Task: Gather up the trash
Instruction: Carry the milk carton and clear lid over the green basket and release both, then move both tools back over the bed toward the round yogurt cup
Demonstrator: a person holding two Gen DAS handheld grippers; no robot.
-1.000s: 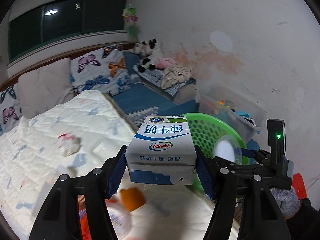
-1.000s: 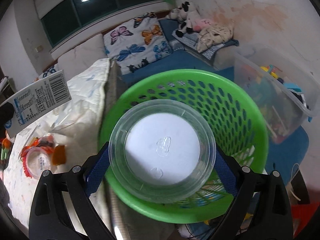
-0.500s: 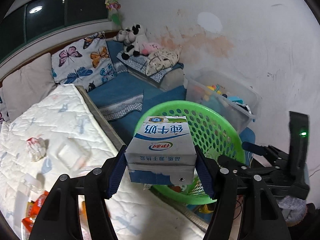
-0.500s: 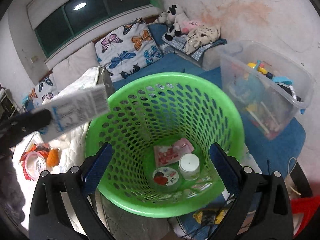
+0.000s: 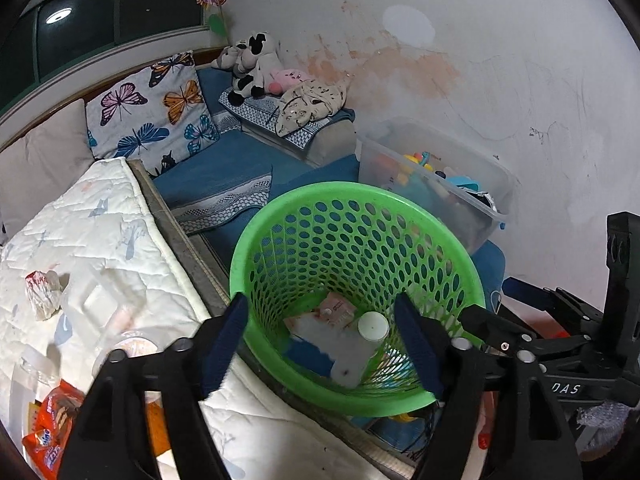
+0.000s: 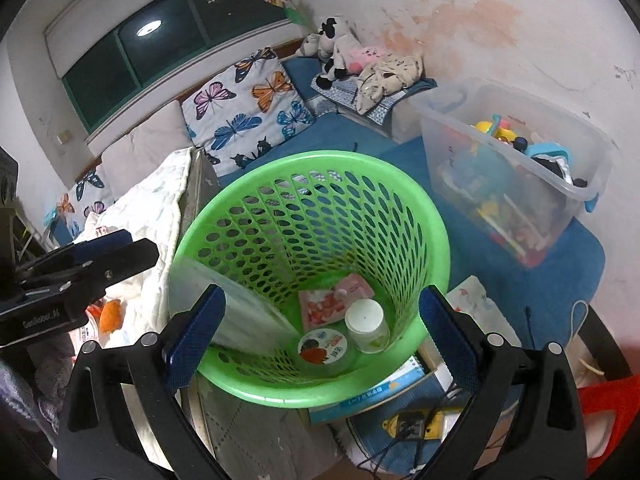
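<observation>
I have both claws over the green basket (image 5: 280, 216), which sits between the quilted mattress (image 5: 120, 240) and a clear toy bin (image 5: 460, 184). My left gripper (image 5: 324, 344) is opening, with nothing pinched; the milk carton (image 5: 340, 348) lies blurred inside the basket. My right gripper (image 6: 320, 332) stands spread and empty. A white-capped jar (image 6: 366, 326) and wrappers (image 6: 320, 308) rest on the basket floor. More trash (image 5: 42, 294) lies on the mattress.
</observation>
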